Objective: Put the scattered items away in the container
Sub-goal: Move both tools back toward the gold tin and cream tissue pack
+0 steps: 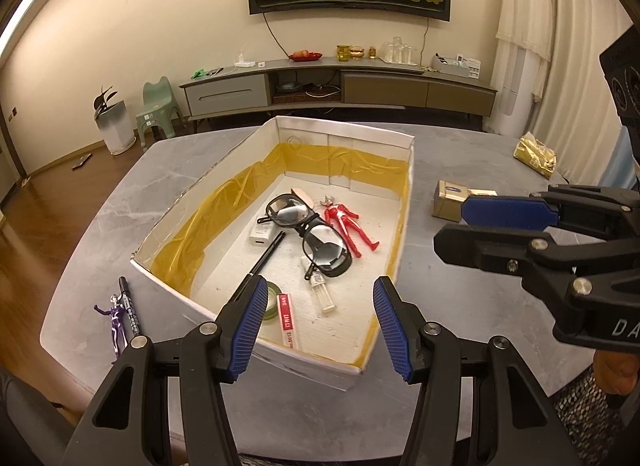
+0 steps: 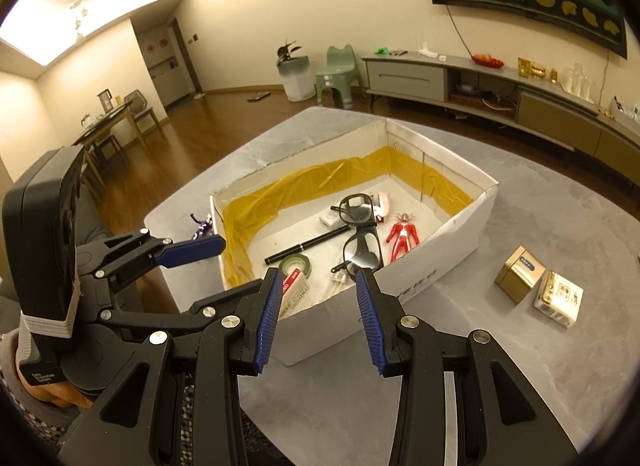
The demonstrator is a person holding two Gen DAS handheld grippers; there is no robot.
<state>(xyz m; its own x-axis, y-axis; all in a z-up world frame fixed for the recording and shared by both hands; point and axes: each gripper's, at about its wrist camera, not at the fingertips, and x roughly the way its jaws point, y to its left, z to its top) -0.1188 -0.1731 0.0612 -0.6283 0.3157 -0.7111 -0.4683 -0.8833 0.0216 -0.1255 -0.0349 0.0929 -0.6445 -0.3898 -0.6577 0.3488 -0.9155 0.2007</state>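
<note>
1. At the far left of the left wrist view, a purple figure and a black marker are seen lying side by side on the grey table, just outside the white box; in the right wrist view only the figure's top shows past the box wall, and the marker is hidden.
2. The left gripper is held over the box's near edge with its blue-padded fingers spread and nothing between them.
3. Inside the box are seen a black pen, a green tape roll, a red-and-white card, a white charger, black glasses, a clear small bottle and a red figure.
4. The right gripper is held near the box's corner, fingers spread and empty.
5. Right of the box, well apart from both grippers' fingers, a gold box lies on the table; the white packet touching it is shown only by the right wrist view.
6. A gold foil bag at the table's far right edge is shown only by the left wrist view.
</note>
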